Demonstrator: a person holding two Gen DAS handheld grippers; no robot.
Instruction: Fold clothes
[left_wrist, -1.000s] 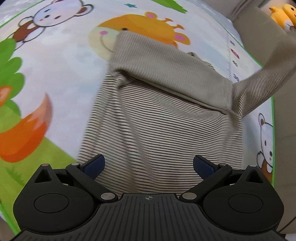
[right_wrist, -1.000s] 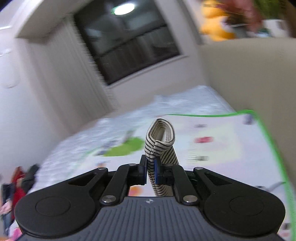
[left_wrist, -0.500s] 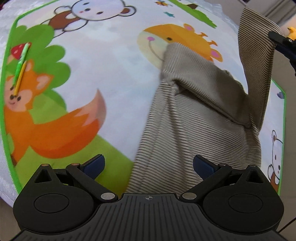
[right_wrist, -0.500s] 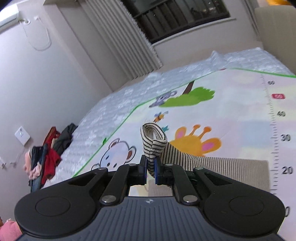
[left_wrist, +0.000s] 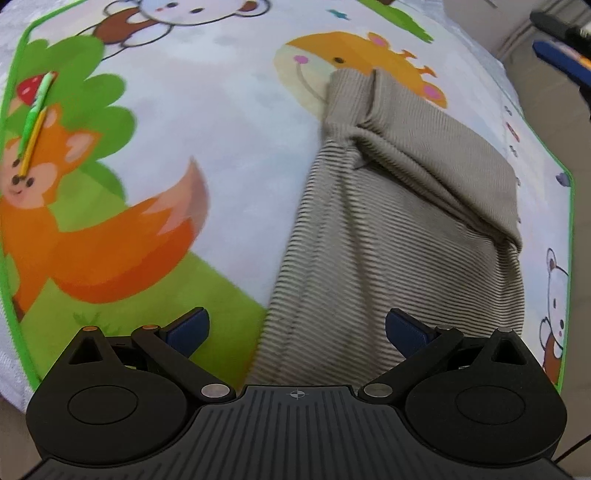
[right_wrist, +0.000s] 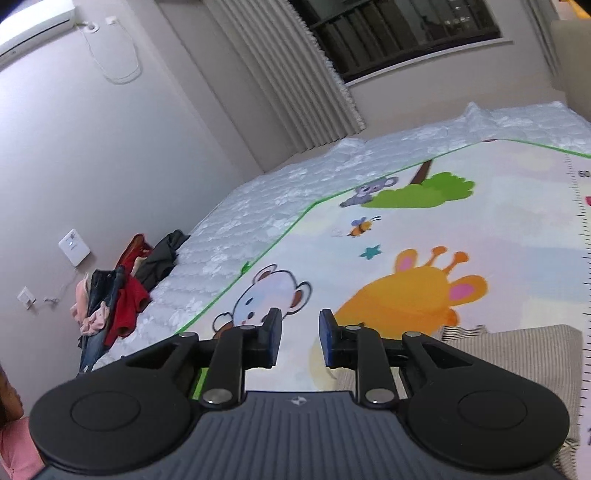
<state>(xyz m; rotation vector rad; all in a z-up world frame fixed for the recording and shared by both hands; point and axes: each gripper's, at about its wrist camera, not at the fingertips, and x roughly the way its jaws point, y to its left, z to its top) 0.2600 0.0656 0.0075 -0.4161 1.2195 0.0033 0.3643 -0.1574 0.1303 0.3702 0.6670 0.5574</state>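
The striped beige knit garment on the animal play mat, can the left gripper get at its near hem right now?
Probably yes. The left gripper is open, the striped beige knit garment lies flat directly ahead between its fingers, and nothing lies on that hem; the right gripper is off to the side.

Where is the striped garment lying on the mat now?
In the left wrist view, the striped garment lies right of centre on the play mat, its top edge over the giraffe print, right of the fox print.

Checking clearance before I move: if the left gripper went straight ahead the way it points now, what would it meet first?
Most likely the striped garment. The left gripper is open, and the cloth lies on the play mat directly ahead between its fingers. How far above the cloth it is cannot be told.
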